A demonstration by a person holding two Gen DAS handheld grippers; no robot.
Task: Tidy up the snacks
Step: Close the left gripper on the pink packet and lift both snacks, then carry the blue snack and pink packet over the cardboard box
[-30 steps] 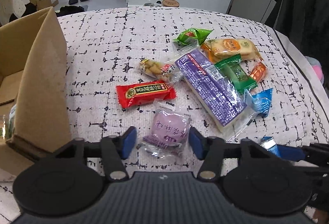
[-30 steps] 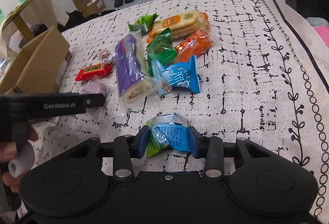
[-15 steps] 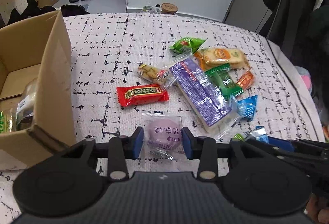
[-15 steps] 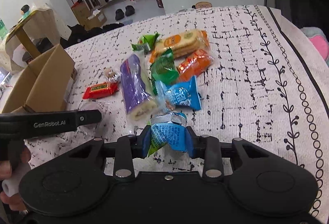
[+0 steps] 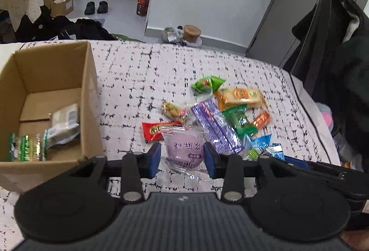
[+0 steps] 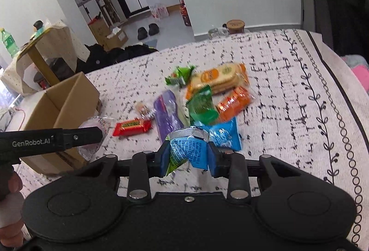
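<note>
Left tongs (image 5: 182, 157) gripping purple snack (image 5: 183, 149), right tongs (image 6: 188, 157) gripping blue packet (image 6: 188, 151)

Both tools clamped: left tool (image 5: 182, 156) & right tool (image 6: 188, 157).

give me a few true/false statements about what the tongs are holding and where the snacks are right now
1. The left tongs grip a purple round snack. True.
2. The right tongs are empty. False: they clamp a blue-green packet.
3. The cardboard box holds no snacks. False: a few packets lie inside.
4. A red bar lies on the cloth. True.
5. The long purple pack is in the box. False: it lies on the cloth.
</note>
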